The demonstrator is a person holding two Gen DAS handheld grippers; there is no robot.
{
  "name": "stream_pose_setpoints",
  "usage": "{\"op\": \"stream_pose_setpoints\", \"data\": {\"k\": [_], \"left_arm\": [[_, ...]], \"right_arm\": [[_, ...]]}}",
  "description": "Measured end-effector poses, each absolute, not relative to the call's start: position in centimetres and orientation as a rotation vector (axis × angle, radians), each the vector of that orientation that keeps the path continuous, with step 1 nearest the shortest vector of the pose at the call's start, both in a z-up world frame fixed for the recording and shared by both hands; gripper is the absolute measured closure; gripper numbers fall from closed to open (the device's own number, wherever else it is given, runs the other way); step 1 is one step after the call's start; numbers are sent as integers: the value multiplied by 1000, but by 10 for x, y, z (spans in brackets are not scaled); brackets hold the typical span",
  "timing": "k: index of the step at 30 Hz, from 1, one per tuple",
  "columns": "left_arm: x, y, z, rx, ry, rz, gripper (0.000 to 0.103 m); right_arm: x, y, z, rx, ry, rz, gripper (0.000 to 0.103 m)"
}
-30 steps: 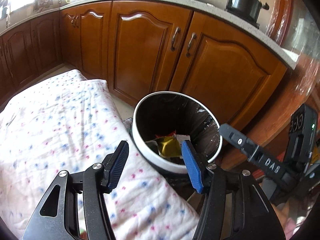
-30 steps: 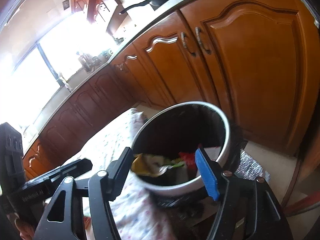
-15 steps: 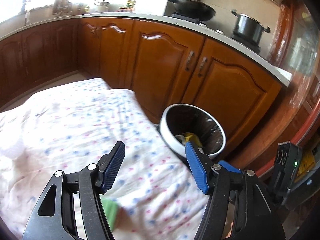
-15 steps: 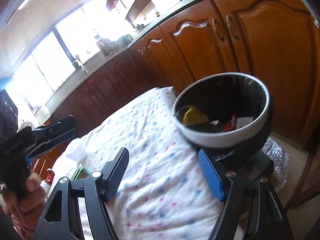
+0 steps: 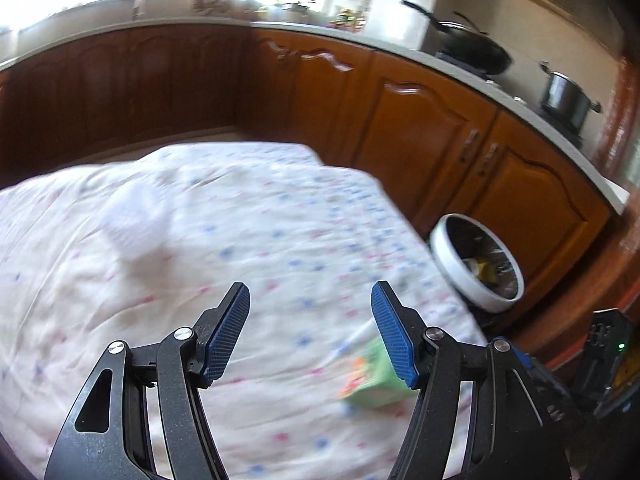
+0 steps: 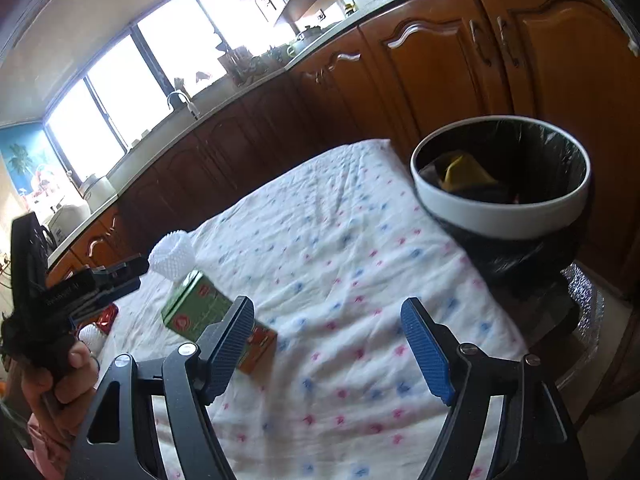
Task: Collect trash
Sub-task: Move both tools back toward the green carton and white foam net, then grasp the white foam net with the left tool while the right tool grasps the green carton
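A white-rimmed trash bin [image 6: 500,216] with a black liner stands off the table's far right end and holds yellow and other wrappers; it also shows in the left wrist view [image 5: 448,256]. A green carton [image 6: 200,306] lies on the dotted cloth, just left of my right gripper's left finger; in the left wrist view the carton [image 5: 370,384] lies by my right finger. A white foam net [image 6: 172,256] lies behind the carton. My left gripper [image 5: 310,332] is open and empty above the cloth. My right gripper [image 6: 328,344] is open and empty above the cloth.
The table is covered by a white cloth [image 6: 340,240] with pink and blue dots. Brown kitchen cabinets [image 5: 420,128] run behind it, with a wok [image 5: 472,50] and a pot [image 5: 564,98] on the counter. A red wrapper [image 6: 106,318] and a small white item lie at the left.
Both grippers have drawn back from over the bin toward the table's middle. The bin now sits far right in both views, and the green carton and foam net have come into view.
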State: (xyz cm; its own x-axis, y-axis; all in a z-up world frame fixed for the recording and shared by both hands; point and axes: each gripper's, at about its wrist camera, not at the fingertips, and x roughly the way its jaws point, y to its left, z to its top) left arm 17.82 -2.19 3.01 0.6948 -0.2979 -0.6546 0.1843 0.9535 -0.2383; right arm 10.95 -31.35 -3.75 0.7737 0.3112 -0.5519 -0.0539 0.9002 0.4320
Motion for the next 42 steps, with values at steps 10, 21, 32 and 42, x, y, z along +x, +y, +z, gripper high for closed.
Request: {"op": "stream_pose_setpoints", "data": {"k": [10, 21, 32, 42], "left_arm": [[171, 28, -11, -184, 815, -147, 39], [167, 47, -33, -175, 807, -100, 39], [195, 67, -24, -201, 781, -40, 30], [259, 87, -16, -215, 773, 35, 25]], "right_arm": [[98, -268, -41, 316, 662, 288, 25], [107, -220, -41, 193, 663, 320, 25], [126, -198, -33, 151, 649, 297, 22], [153, -206, -38, 218, 691, 272, 22]]}}
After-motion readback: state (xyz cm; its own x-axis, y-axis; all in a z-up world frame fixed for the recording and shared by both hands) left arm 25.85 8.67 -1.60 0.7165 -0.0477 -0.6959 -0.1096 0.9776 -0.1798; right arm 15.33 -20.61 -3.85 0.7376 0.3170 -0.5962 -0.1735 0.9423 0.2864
